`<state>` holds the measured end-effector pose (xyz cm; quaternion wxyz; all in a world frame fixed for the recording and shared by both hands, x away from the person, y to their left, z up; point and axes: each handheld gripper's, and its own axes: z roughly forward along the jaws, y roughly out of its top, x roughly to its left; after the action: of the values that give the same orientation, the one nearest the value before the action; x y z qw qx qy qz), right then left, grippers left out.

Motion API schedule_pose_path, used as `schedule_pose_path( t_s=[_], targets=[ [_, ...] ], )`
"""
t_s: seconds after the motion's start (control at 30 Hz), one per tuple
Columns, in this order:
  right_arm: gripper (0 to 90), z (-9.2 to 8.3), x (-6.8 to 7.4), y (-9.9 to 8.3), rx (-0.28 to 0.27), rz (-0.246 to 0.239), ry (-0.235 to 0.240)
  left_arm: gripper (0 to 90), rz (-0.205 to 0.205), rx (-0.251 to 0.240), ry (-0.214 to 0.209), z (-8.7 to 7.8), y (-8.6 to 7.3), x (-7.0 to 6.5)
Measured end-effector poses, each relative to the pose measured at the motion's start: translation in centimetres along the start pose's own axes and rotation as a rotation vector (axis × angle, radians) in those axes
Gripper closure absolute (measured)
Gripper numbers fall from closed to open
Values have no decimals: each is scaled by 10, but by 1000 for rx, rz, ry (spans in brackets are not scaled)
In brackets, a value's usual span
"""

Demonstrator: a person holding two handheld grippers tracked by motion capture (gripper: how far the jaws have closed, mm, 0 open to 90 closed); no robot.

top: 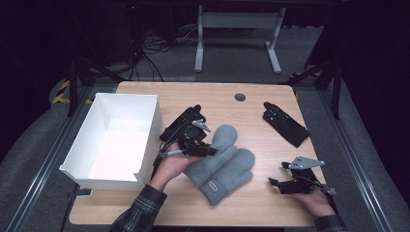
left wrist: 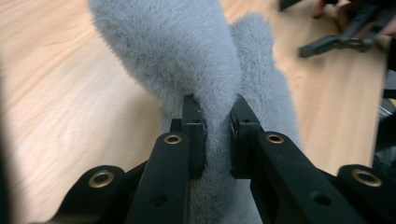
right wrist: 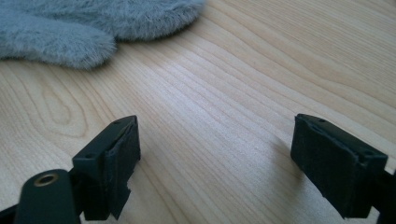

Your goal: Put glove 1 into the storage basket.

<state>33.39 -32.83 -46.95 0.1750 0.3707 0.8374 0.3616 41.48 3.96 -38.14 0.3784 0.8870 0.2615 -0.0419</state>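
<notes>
Two fluffy grey mittens [top: 227, 166] lie overlapping in the middle of the wooden table [top: 251, 208]. My left gripper [top: 211, 150] comes in from their left and is shut on the upper mitten [left wrist: 187, 56], with grey fleece pinched between its pads [left wrist: 194, 135]. The mitten hangs away from the jaws over the wood. My right gripper [top: 278, 174] rests low near the table's front right, open, nothing between its fingers [right wrist: 116, 158]. In the right gripper view [right wrist: 215, 140] the mittens' edge [right wrist: 70, 32] lies ahead at the upper left.
A white open box [top: 104, 176] stands at the table's left side. A black glove [top: 285, 123] lies at the back right, and a round cable hole [top: 240, 97] sits near the far edge. The right gripper [left wrist: 345, 39] is also seen beyond the mitten.
</notes>
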Motion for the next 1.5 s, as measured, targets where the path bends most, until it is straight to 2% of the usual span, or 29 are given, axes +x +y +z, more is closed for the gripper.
schedule_pose_path(
  t_s=[0.23,0.43,0.6,0.7,0.9,1.0,1.13,1.2,1.33,1.4,1.43,1.5],
  targets=[
    [162,0,0,0,1,0,-2,808,58,50,-42,14,6,-19],
    [162,0,0,0,1,0,-2,808,78,86,-62,29,10,-30],
    [161,0,0,0,0,1,-1,807,87,109,-73,38,11,-33],
    [162,0,0,0,0,1,-1,807,87,122,-64,44,10,-34],
    [161,0,0,0,0,1,-1,805,69,132,-71,55,6,-31],
    [161,0,0,0,0,1,0,789,79,126,-64,57,5,-30],
    [162,0,0,0,0,1,-1,667,109,97,-48,54,6,-31],
    [161,0,0,0,0,1,-1,538,125,70,-27,49,8,-33],
    [161,0,0,0,0,1,-1,367,124,19,8,41,15,-30],
    [162,0,0,0,0,1,-1,279,121,13,13,40,16,-29],
    [162,0,0,0,0,1,-1,279,119,9,23,40,17,-27],
    [161,0,0,0,0,1,-1,198,115,17,26,42,19,-24]
  ],
)
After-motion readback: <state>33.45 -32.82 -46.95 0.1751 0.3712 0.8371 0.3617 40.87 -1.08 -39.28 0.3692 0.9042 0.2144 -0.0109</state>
